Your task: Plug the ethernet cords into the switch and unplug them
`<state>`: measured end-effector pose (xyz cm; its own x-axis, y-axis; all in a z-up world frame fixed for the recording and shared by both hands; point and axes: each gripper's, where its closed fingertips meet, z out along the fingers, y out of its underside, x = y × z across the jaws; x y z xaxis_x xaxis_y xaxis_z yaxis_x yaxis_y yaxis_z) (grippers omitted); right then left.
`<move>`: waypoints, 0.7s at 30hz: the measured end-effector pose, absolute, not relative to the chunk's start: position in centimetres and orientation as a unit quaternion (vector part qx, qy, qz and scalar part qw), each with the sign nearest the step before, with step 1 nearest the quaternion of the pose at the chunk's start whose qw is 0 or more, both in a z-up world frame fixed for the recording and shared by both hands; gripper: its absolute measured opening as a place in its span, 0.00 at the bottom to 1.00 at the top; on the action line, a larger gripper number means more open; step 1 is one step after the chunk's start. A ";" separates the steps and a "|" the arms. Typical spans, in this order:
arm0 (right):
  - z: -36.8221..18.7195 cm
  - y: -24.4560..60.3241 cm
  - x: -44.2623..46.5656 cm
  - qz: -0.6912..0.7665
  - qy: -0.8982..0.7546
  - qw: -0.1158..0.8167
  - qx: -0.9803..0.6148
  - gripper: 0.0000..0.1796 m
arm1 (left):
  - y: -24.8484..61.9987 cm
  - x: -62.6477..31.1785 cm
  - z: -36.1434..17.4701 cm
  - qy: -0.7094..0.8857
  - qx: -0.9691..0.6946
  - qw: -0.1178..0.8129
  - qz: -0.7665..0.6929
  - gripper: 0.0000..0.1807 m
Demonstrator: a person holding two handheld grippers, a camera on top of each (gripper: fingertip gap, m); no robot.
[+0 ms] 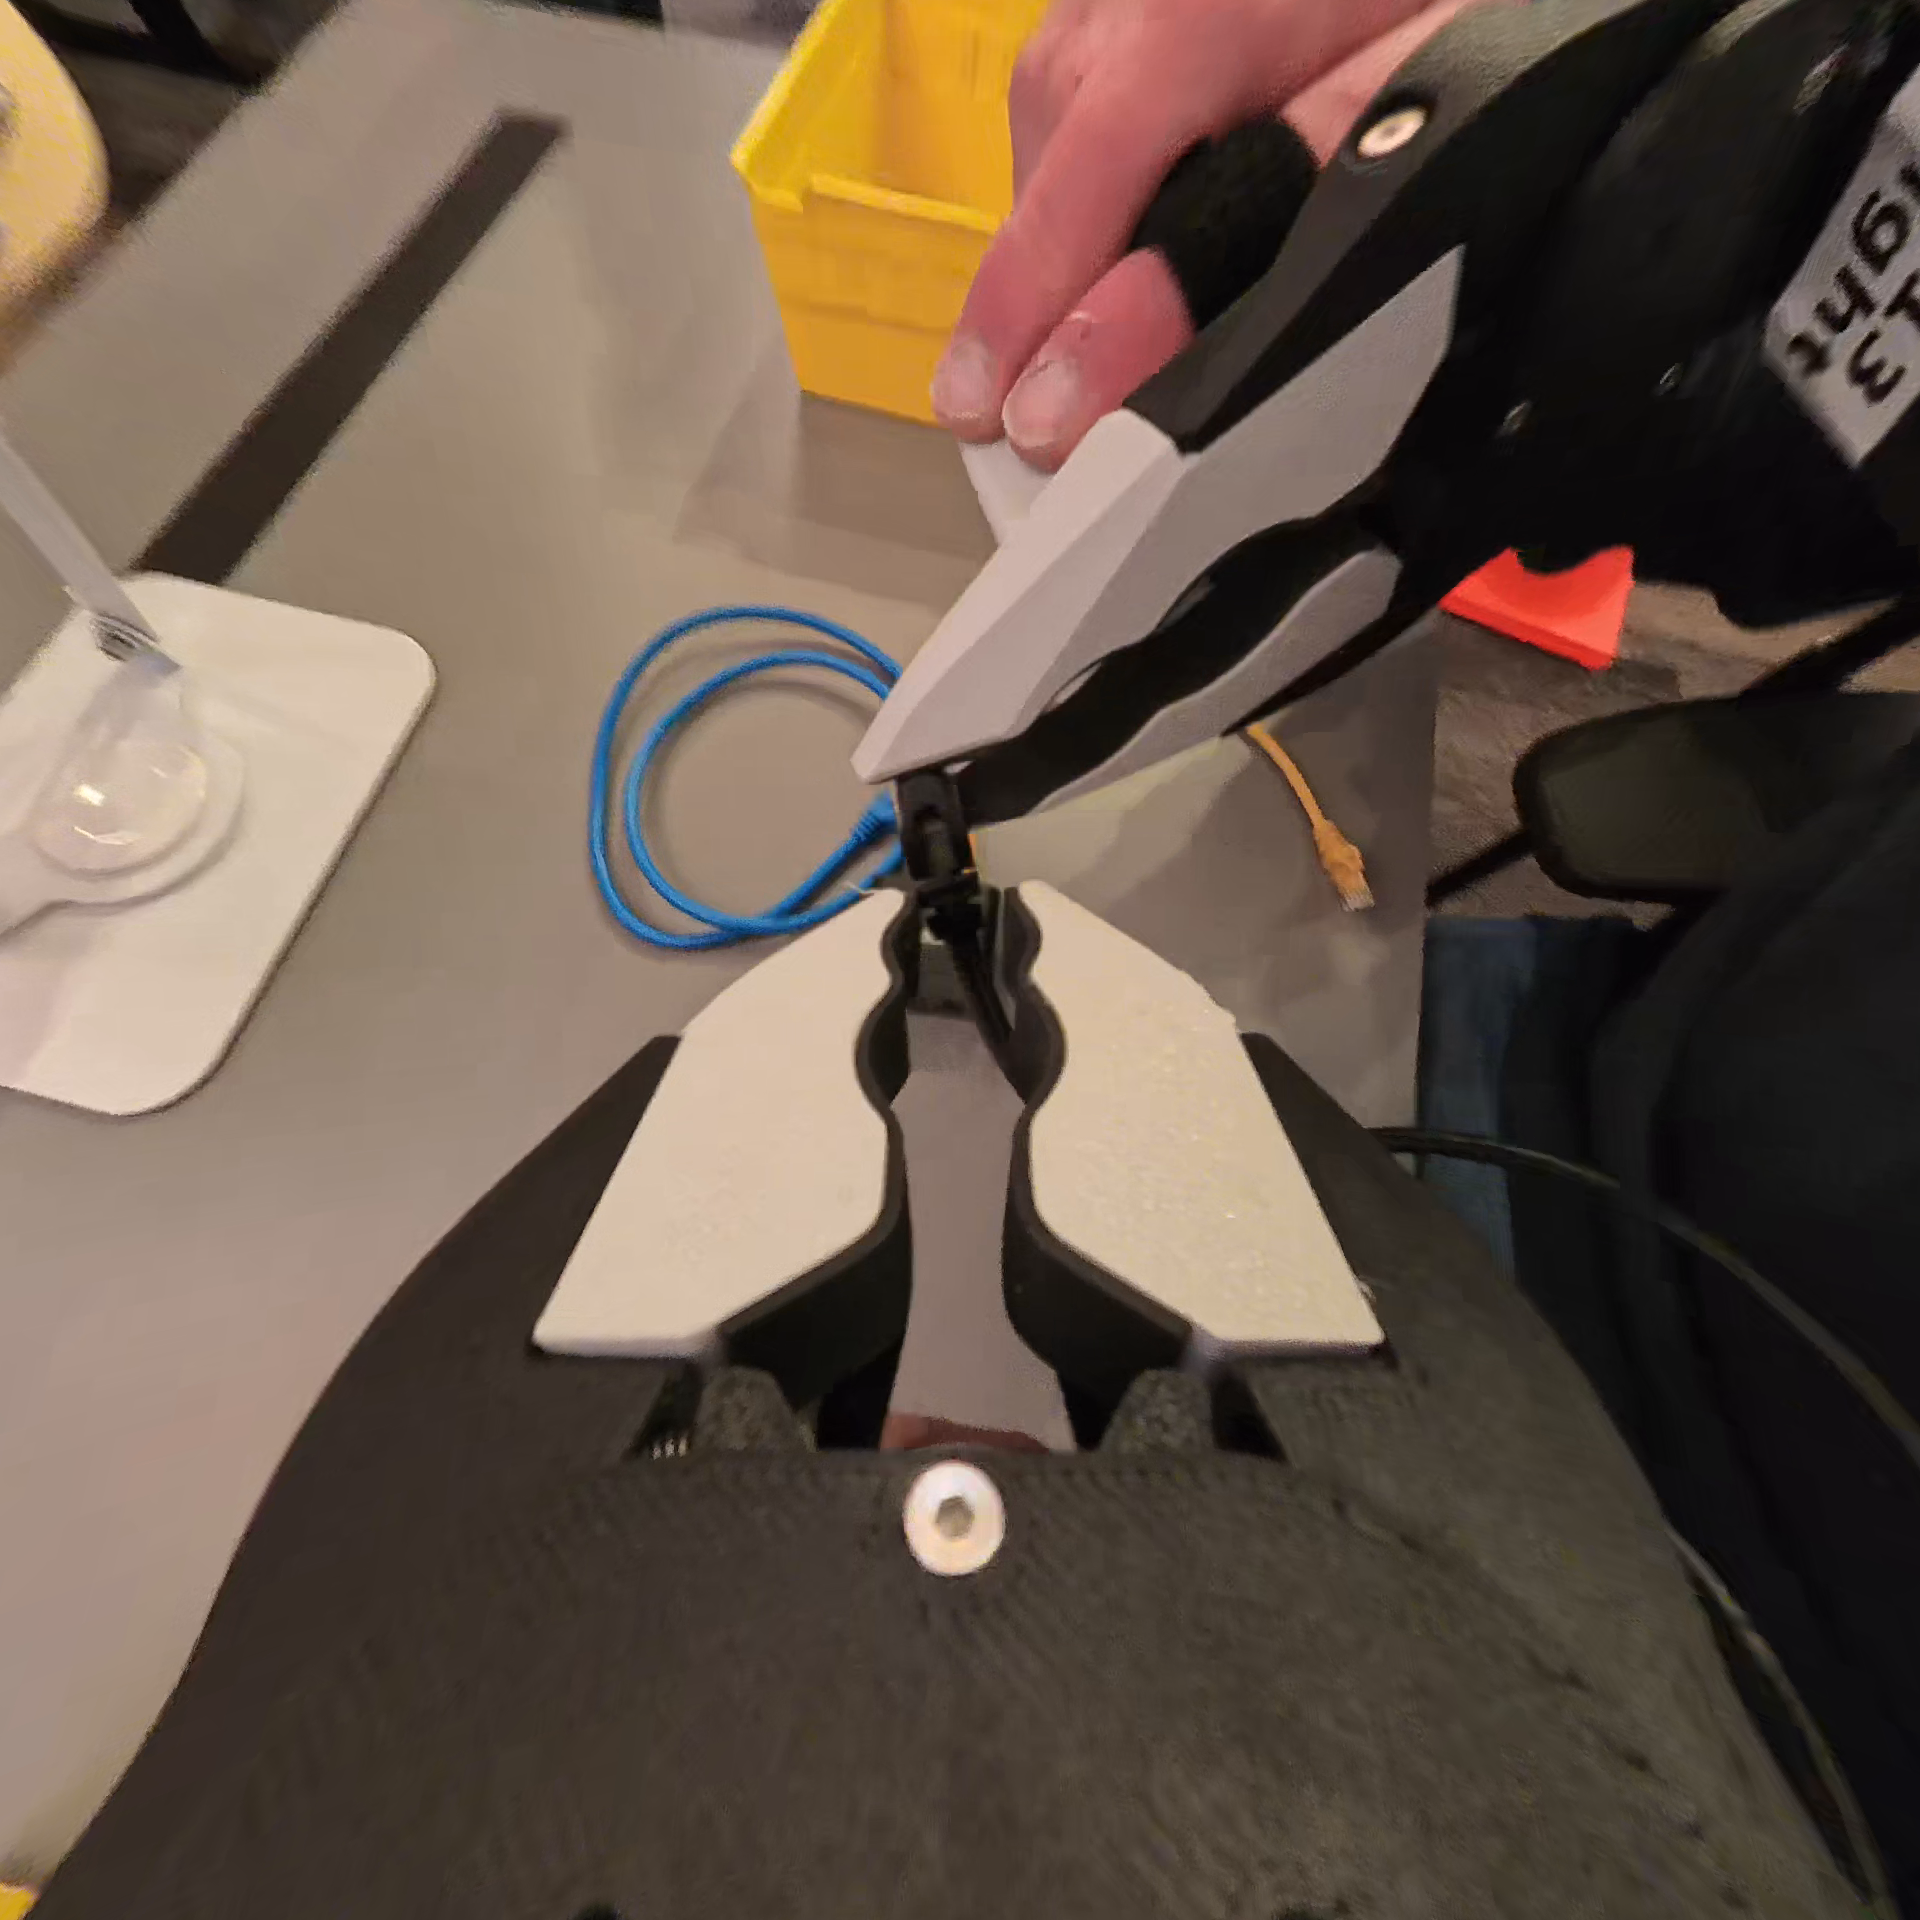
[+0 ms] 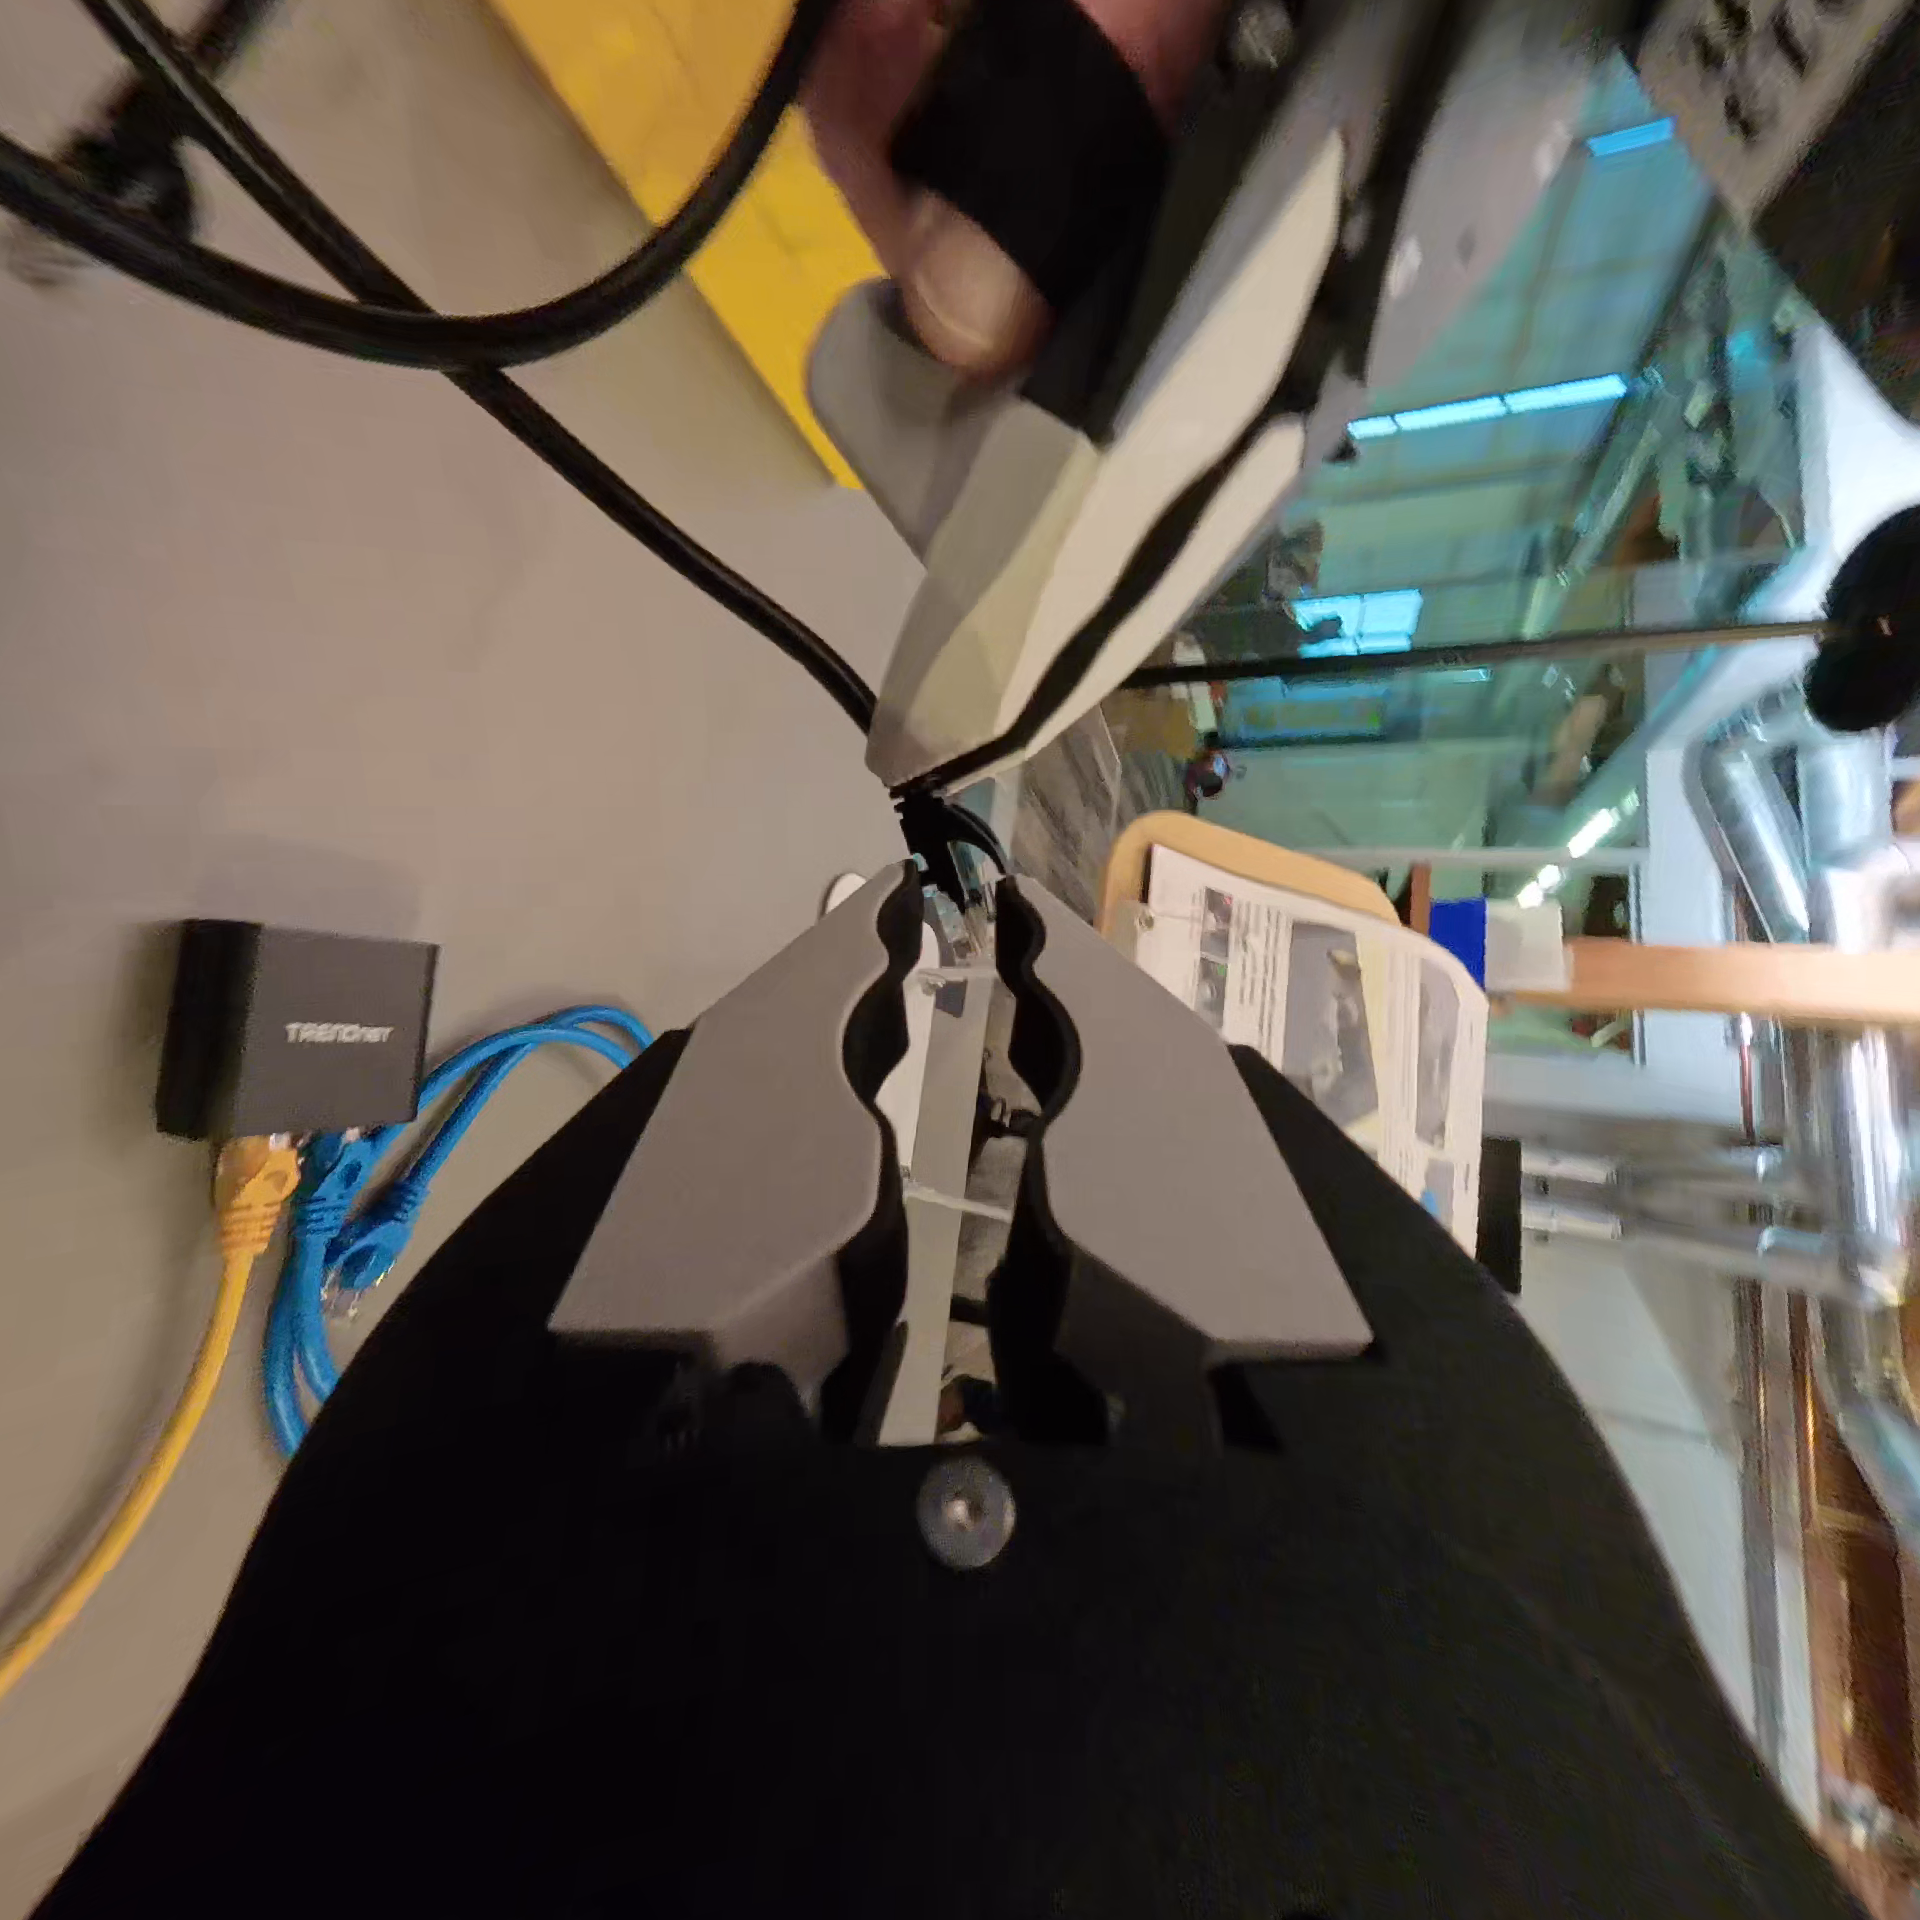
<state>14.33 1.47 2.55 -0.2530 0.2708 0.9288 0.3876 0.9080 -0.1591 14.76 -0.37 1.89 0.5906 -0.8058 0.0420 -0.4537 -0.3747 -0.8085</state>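
A black ethernet cord (image 1: 940, 831) is held in the air between both grippers, above the grey table. My left gripper (image 1: 958, 920) is shut on the cord just behind its plug. My right gripper (image 1: 920, 779) comes in from the upper right and is shut on the black plug end. In the right wrist view my right gripper (image 2: 958, 894) pinches the clear plug (image 2: 961, 914), and my left gripper (image 2: 925, 771) clamps the cord right above it. The black switch (image 2: 301, 1029) lies on the table at the left, with a yellow cord (image 2: 249, 1195) and blue cords (image 2: 343, 1195) at its ports.
A coiled blue cord (image 1: 665, 790) lies on the table (image 1: 468, 623) past my left gripper. A loose orange cord end (image 1: 1340, 862) lies near the right edge. A yellow bin (image 1: 883, 208) stands behind. A white lamp base (image 1: 208, 831) is at the left. Thick black cables (image 2: 416, 332) cross the table.
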 end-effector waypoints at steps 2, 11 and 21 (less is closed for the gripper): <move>2.7 1.5 14.3 -0.011 -0.771 0.588 -0.245 0.07 | -0.1 14.9 2.7 0.389 -0.785 0.429 -0.220 0.10; 3.8 2.1 14.8 0.062 -0.670 0.653 -0.347 0.07 | 1.2 15.1 3.5 0.314 -0.755 0.520 -0.248 0.11; 3.7 2.8 15.1 0.112 -0.612 0.674 -0.399 0.07 | 1.9 15.8 4.4 0.240 -0.702 0.606 -0.289 0.07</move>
<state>15.11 2.80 3.75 0.2266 0.6382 0.7358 0.3370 0.6574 -0.6740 15.84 1.92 4.41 0.7183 -0.6861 0.1148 0.0131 -0.1517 -0.9883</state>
